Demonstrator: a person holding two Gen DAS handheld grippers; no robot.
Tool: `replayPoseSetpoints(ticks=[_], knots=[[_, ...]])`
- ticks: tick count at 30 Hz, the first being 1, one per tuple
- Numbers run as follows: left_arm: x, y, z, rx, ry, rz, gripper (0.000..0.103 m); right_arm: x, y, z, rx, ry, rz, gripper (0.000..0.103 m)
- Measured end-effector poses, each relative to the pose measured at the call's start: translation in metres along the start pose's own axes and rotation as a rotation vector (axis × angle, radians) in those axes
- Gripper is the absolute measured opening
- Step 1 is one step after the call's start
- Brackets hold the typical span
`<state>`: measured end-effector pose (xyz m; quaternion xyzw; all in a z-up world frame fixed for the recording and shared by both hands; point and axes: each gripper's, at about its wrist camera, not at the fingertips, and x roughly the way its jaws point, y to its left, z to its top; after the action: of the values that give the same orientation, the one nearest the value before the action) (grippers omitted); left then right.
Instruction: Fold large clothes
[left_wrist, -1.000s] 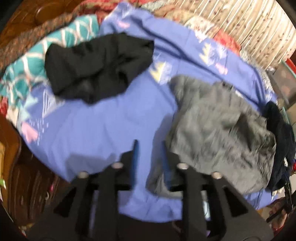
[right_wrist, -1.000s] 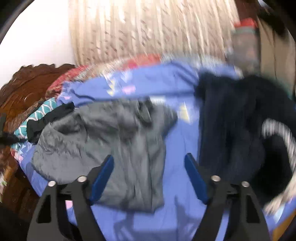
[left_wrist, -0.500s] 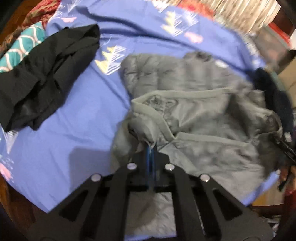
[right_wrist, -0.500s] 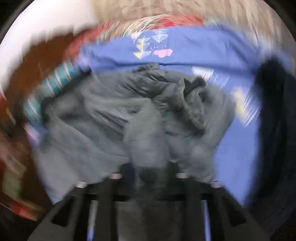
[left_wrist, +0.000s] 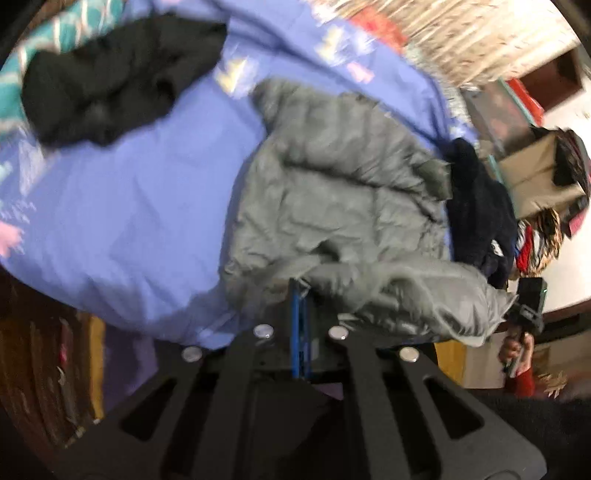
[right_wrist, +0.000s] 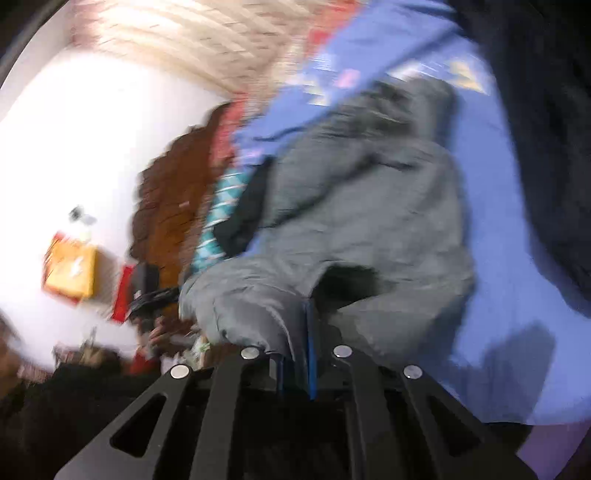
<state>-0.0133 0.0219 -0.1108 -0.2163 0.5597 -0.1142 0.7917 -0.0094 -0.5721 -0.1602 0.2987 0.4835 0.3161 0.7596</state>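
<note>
A crumpled grey puffer jacket (left_wrist: 332, 192) lies on the blue bedsheet (left_wrist: 129, 206), its near edge raised between both grippers. My left gripper (left_wrist: 299, 291) is shut on a fold of that edge. In the right wrist view the same jacket (right_wrist: 362, 206) fills the middle, and my right gripper (right_wrist: 301, 314) has its jaws closing on a thick fold, the pads pressing the fabric. The right gripper (left_wrist: 524, 306), held by a hand, shows at the jacket's far corner in the left wrist view. The left gripper (right_wrist: 147, 291) appears at the opposite corner in the right wrist view.
A black garment (left_wrist: 110, 74) lies on the sheet to the upper left. A dark navy garment (left_wrist: 476, 192) sits beside the jacket on the right. A carved wooden bed end (right_wrist: 170, 199) borders the sheet (right_wrist: 498, 258). A cardboard box (left_wrist: 539, 173) stands past the bed.
Both grippers went from open to shut on the jacket's near edge. That edge now hangs raised between them, and both views have swung and tilted.
</note>
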Motion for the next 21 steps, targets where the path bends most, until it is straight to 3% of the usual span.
replayPoseSetpoints(ticks=[2,5,9,12,16,19,21], knots=[[0.04,0.008,0.021,-0.02,0.046,0.048,0.001,0.025,-0.028,0.024,0.044,-0.016,-0.108,0.032],[0.093,0.026,0.057,-0.119,0.104,0.072,0.002,0.055,-0.056,0.06,0.123,-0.097,-0.188,0.032],[0.132,0.034,0.088,-0.212,0.129,0.129,0.013,0.076,-0.045,0.081,0.086,-0.186,-0.342,0.04],[0.126,0.024,0.087,-0.207,0.095,0.162,0.015,0.078,-0.009,0.071,-0.061,-0.213,-0.411,0.05],[0.094,0.012,0.077,-0.149,-0.008,0.207,0.028,0.059,0.034,0.048,-0.272,-0.303,-0.55,0.076],[0.068,0.007,0.07,-0.145,-0.073,0.2,0.033,0.049,0.052,0.045,-0.356,-0.331,-0.609,0.079],[0.054,0.004,0.069,-0.145,-0.107,0.19,0.033,0.046,0.066,0.045,-0.401,-0.351,-0.559,0.079]])
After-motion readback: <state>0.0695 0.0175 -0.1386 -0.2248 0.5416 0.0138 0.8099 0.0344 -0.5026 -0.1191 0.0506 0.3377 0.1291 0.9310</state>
